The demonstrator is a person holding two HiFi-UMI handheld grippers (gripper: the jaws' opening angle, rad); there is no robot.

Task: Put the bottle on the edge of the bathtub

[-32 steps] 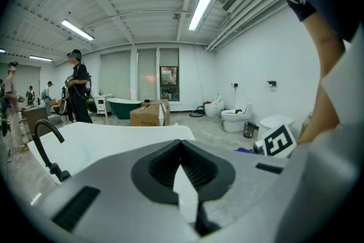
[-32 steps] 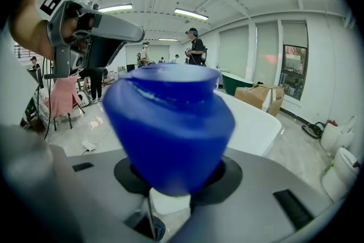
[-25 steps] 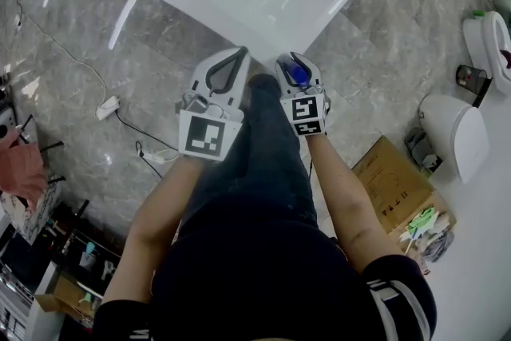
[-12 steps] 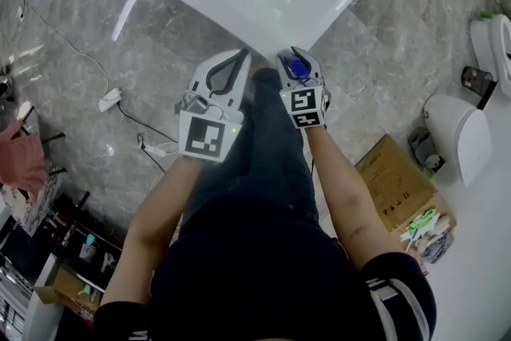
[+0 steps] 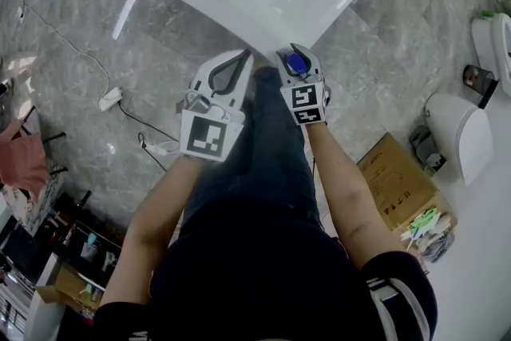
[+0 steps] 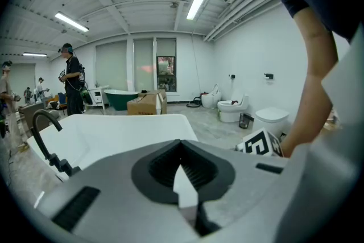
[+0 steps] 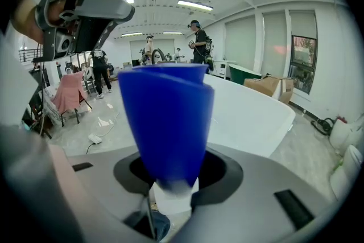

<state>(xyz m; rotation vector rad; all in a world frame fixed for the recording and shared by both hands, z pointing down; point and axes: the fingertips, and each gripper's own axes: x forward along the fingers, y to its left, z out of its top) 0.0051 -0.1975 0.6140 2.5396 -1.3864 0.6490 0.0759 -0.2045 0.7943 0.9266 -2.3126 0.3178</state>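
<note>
Floor: glossy grey marble-look tiles (image 5: 72, 52); a white power strip (image 5: 109, 100) with a dark cable lies on them.
Ceiling: white ribbed panels (image 6: 131, 3) carrying long tube lights (image 6: 199, 0), switched on.
Walls: plain white wall (image 6: 250, 54).
Windows: tall panes with pale blinds (image 7: 273, 48) along one side.
Fixtures: white toilets (image 6: 230, 110) near the wall; a dark green freestanding tub (image 6: 119, 97) far off.
Clutter: a brown cardboard box (image 5: 395, 188) on the floor; a pink cloth (image 7: 68, 94) draped over a rack.

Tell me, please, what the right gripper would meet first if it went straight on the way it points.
Probably the bathtub, at its near rim: the right gripper, holding the bottle, points down toward it with nothing between, though depth is unclear.
</note>
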